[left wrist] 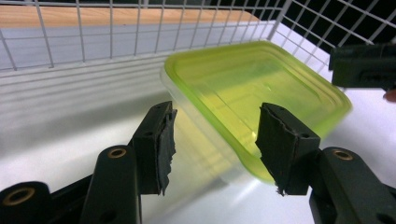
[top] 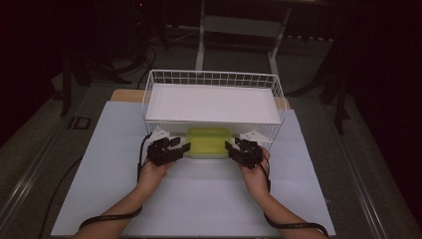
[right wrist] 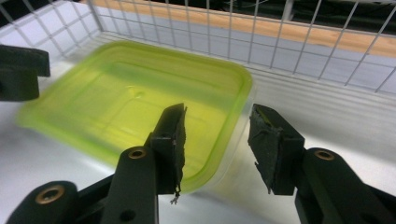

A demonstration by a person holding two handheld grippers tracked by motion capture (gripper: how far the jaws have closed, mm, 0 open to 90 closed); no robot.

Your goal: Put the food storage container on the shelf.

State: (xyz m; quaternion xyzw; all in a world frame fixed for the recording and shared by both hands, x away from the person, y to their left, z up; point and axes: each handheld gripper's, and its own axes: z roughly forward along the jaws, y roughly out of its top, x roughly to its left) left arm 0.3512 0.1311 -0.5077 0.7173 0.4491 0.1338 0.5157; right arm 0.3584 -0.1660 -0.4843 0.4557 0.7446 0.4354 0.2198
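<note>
On the white table sheet (top: pixel 199 199), seen from above, a clear rectangular plastic container with a yellow-green lid (top: pixel 209 142) sits just at six o'clock of the white wire basket (top: pixel 214 79), with the left gripper (top: pixel 185 147) at its nine o'clock end and the right gripper (top: pixel 229 146) at its three o'clock end. From the left gripper's own view, its jaws stand partly apart around the near corner of the container (left wrist: pixel 252 88), pads clear of it. From the right gripper's view, the jaws likewise gape around the lid's corner (right wrist: pixel 140 98), not pressing.
</note>
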